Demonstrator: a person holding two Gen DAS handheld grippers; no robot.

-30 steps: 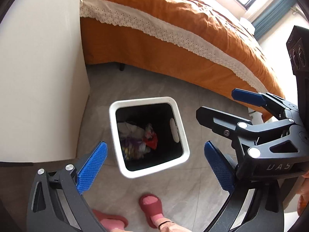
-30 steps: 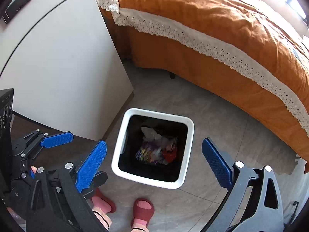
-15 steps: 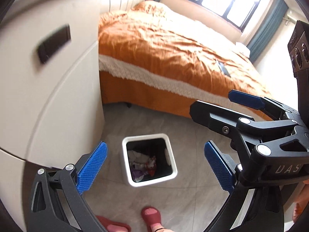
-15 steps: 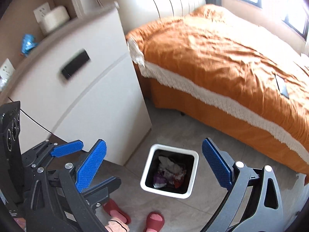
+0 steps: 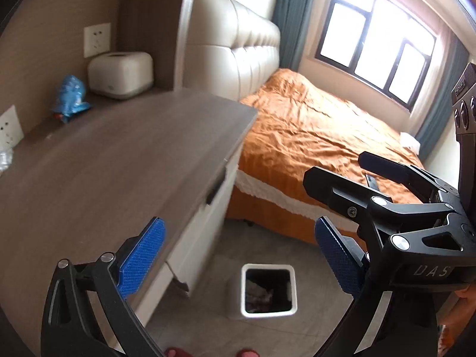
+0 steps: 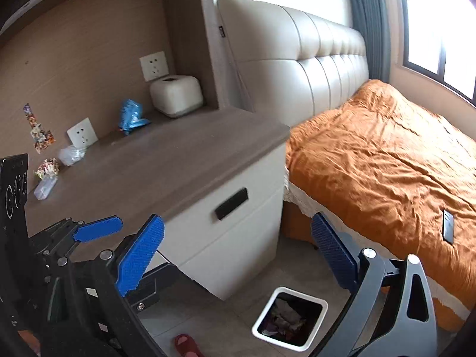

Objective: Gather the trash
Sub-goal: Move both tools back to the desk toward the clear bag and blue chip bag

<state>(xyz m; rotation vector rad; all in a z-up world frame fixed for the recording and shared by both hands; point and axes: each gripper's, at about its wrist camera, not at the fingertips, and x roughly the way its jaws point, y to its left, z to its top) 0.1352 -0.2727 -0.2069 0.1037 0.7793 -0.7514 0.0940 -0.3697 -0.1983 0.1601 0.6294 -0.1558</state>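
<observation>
A white square trash bin (image 5: 268, 291) with wrappers inside stands on the floor by the nightstand; it also shows in the right wrist view (image 6: 290, 318). On the nightstand top lie a crumpled blue wrapper (image 6: 131, 116) (image 5: 69, 98), a clear plastic scrap (image 6: 70, 154), a colourful wrapper (image 6: 48, 167) and a small clear bag (image 6: 44, 187). My left gripper (image 5: 238, 260) is open and empty, high above the bin. My right gripper (image 6: 235, 254) is open and empty, beside it.
A grey-topped white nightstand (image 6: 178, 160) has a white tissue box (image 6: 176, 95) at its back. An orange bed (image 6: 386, 154) with a phone (image 6: 447, 229) on it fills the right. Wall sockets (image 6: 153, 65) sit above the nightstand. Red slippers (image 6: 186, 345) are on the floor.
Both grippers have risen and tilted up from looking down into the bin. The nightstand top, headboard and window have come into view. Both stay open and empty.
</observation>
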